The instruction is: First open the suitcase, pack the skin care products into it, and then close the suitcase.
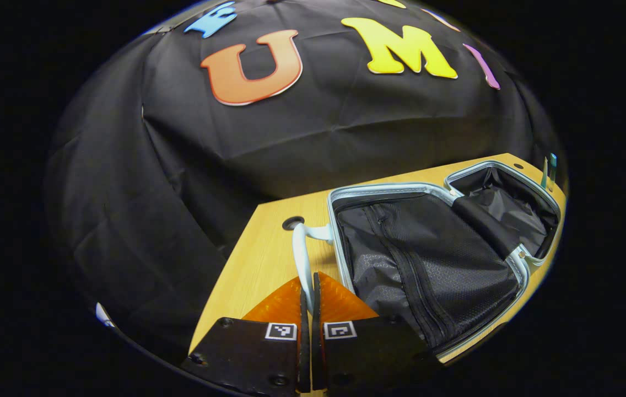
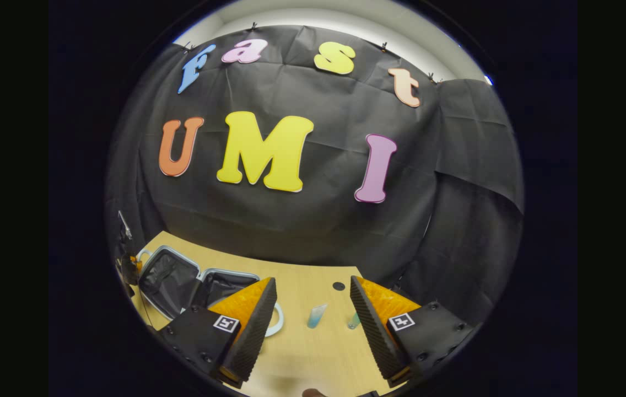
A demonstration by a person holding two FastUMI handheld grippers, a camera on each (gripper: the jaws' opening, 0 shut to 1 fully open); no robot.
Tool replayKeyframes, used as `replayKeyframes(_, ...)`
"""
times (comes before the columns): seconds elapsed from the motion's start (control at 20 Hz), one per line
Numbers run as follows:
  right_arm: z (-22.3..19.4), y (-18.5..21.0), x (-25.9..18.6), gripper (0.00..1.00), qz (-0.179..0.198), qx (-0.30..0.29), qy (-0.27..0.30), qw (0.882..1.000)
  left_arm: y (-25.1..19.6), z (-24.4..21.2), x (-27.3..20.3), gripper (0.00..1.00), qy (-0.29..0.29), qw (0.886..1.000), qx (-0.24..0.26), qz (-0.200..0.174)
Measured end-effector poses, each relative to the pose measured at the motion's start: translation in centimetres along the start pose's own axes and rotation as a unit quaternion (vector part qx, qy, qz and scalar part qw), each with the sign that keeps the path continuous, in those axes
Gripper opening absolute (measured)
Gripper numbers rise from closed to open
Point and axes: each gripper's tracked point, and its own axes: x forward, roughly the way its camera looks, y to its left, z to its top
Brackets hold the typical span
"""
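The suitcase (image 1: 428,248) lies open on the wooden table (image 1: 258,264), its pale rim around black lining, with the zipped half nearer me and the deeper half (image 1: 511,204) beyond. My left gripper (image 1: 311,278) is shut on the suitcase's pale handle (image 1: 299,248), which runs between the two fingers. Two small skin care tubes (image 1: 548,172) stand past the far half. In the right gripper view the open suitcase (image 2: 181,278) sits at the left, and two tubes (image 2: 317,315) (image 2: 353,320) stand on the table between the fingers of my open right gripper (image 2: 313,280), which holds nothing.
A round cable hole (image 1: 292,223) (image 2: 338,286) is set in the table top. A second pale handle loop (image 2: 279,322) sticks out of the suitcase near my right gripper. The black cloth wall hangs close behind the table's far edge.
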Motion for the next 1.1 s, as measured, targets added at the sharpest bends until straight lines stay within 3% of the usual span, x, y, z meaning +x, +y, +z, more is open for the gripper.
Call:
replayKeyframes(0.1, -0.9, -1.9, 0.1, 0.80, -0.007, 0.006, 0.005, 1.000, -0.1, -2.1, 0.3, 0.08, 0.025, 0.999, -0.029, -0.008)
replayKeyframes(0.15, -1.6, -3.0, 0.2, 0.80, -0.010, 0.009, 0.011, 1.000, -0.3, -3.1, 0.5, 0.16, 0.043, 0.998, -0.038, -0.009)
replayKeyframes(0.3, -3.1, -6.9, 0.6, 0.80, -0.024, 0.023, 0.015, 0.999, 1.0, -2.9, 0.8, 0.34, 0.043, 0.998, -0.041, 0.032)
replayKeyframes(0.4, -4.6, -9.2, 1.5, 0.80, -0.025, 0.021, 0.018, 0.999, 1.0, -1.2, -0.5, 0.53, 0.038, 0.997, -0.034, 0.050)
replayKeyframes(0.45, -5.3, -10.3, 2.0, 0.79, -0.021, 0.016, 0.020, 0.999, 0.3, 0.2, -1.5, 0.69, 0.026, 0.998, -0.036, 0.050)
replayKeyframes(0.6, -6.8, -13.2, 3.8, 0.80, -0.003, 0.004, 0.023, 1.000, -3.9, 5.0, -4.6, 0.80, -0.019, 0.998, -0.033, 0.043)
replayKeyframes(0.75, -8.3, -15.5, 5.9, 0.79, 0.016, 0.004, 0.032, 0.999, -10.8, 8.7, -6.1, 0.98, -0.042, 0.999, -0.018, 0.029)
replayKeyframes(1.1, -11.5, -18.6, 9.5, 0.80, 0.066, -0.026, 0.045, 0.996, -29.9, 14.0, -7.6, 0.99, -0.081, 0.993, -0.063, -0.064)
